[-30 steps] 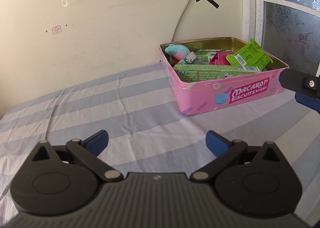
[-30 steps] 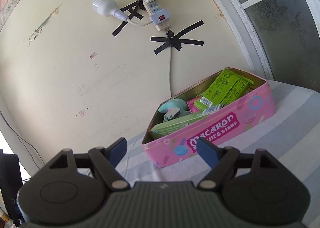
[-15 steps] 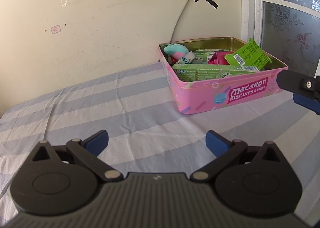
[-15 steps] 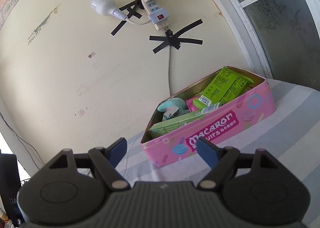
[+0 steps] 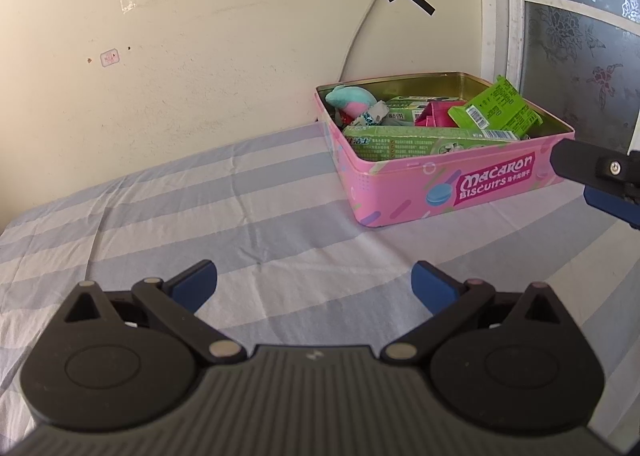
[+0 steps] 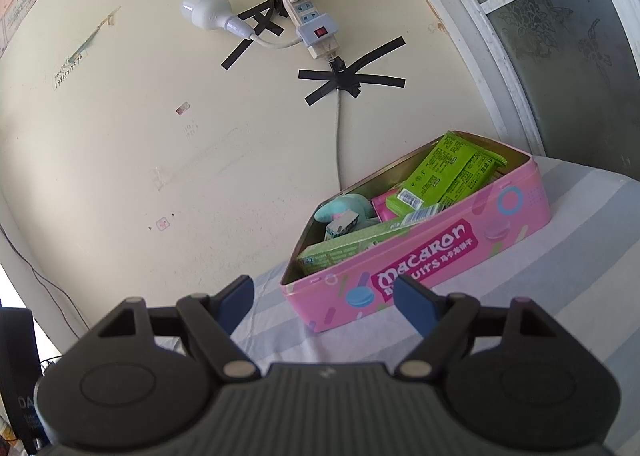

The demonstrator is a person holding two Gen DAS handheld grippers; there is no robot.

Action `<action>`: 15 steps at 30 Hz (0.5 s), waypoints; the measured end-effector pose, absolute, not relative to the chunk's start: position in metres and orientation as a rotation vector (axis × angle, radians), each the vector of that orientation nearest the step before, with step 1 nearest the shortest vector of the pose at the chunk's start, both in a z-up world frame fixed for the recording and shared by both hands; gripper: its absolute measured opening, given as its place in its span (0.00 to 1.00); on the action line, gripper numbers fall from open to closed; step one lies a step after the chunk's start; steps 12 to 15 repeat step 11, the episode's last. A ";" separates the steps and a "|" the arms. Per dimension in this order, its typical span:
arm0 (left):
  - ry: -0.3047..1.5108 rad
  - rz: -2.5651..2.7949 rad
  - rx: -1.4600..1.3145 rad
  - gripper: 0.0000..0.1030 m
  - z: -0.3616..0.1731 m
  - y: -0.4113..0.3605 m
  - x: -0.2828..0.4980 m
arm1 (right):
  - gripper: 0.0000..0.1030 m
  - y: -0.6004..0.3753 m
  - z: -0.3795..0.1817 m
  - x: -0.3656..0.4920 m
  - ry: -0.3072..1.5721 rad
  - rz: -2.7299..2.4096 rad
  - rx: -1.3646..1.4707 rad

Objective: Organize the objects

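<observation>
A pink "Macaron Biscuits" tin [image 5: 472,191] stands open on the striped bedsheet near the wall; it also shows in the right wrist view [image 6: 500,232]. Inside lie green packets [image 5: 496,111], a long green box [image 5: 416,141], a pink packet [image 5: 434,115] and a teal plush toy [image 5: 352,97]. My left gripper [image 5: 314,284] is open and empty above the sheet, well short of the tin. My right gripper [image 6: 324,302] is open and empty, just in front of the tin; part of it shows at the right edge of the left wrist view [image 5: 600,183].
The blue-and-white striped sheet [image 5: 200,215] covers the surface. The cream wall [image 6: 160,115] carries a taped power strip [image 6: 308,19] and cable. A frosted window [image 5: 580,35] is at the right.
Both grippers have drifted only slightly; the tin sits a little lower and further left in the left wrist view. Both stay open and empty.
</observation>
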State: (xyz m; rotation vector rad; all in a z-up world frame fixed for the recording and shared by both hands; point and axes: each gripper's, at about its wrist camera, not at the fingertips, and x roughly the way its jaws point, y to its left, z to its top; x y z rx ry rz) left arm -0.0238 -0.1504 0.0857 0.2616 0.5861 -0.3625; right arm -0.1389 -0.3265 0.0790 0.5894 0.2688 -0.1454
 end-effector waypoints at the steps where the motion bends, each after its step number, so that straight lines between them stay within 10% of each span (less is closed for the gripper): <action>1: 0.586 -0.362 0.261 1.00 0.086 -0.151 -0.024 | 0.77 -0.327 0.079 -0.139 0.269 -0.145 0.589; 15: 0.586 -0.400 0.249 1.00 0.084 -0.148 -0.024 | 0.77 -0.326 0.078 -0.139 0.271 -0.144 0.589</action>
